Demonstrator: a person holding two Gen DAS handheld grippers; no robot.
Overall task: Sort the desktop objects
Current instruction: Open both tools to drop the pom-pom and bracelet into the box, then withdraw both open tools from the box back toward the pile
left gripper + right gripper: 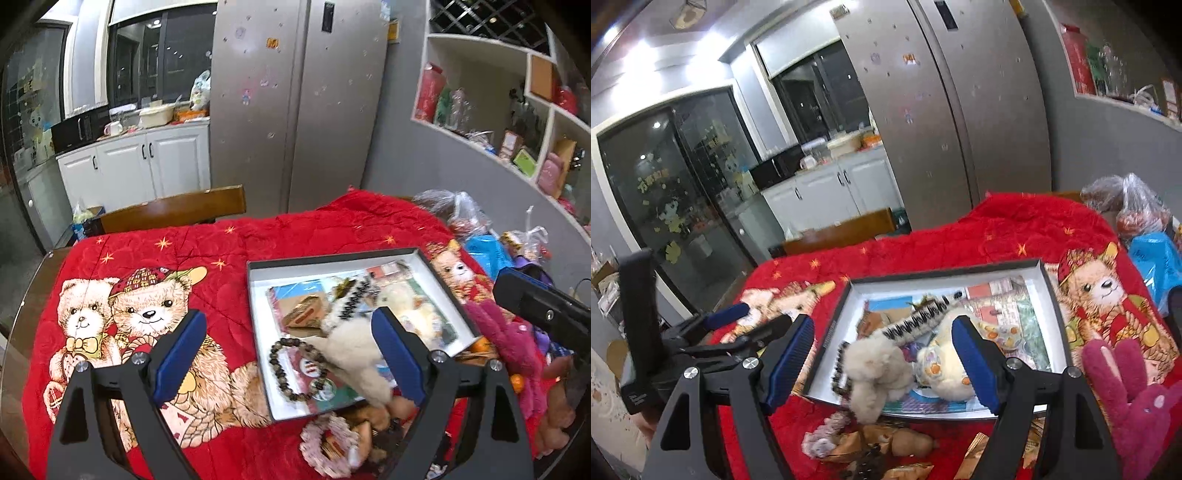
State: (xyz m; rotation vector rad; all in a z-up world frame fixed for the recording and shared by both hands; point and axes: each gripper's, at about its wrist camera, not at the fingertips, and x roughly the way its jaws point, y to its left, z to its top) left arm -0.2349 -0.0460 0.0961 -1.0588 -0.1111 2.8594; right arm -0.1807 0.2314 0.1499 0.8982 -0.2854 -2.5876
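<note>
left gripper (288, 354): black frame w/ blue pads, jaws wide, nothing between the pads. right gripper (882, 363): same build, jaws also wide, nothing held.

nearest, below the left jaws: pink frilly fabric piece (328, 443) and brown wrapped bits on the red quilted cloth w/ teddy-bear print (258, 236). below the right jaws the same clutter shows, plus a tan peanut-shaped soft toy (908, 441).

between and just beyond both pairs of jaws: shallow black-rimmed box w/ white inside (255, 280), lying flat on the cloth. in it, from the left wrist view: dark wooden bead bracelet (295, 365) near the box's front left corner, inside the left jaws' span; beige fluffy plush toy (354, 354) draped over the front rim, close to the right-hand pad; black-and-white zigzag hair claw (354, 299) further in; cream plush w/ orange print (942, 365) by the right gripper's right-hand pad. printed cards/packets line the box floor.

right of the jaws, outside the box: magenta plush rabbit (1126, 398).

further: wooden chair back (173, 210) past the table edge, then silver two-door fridge (295, 103), white cabinets (147, 162) off left.
</note>
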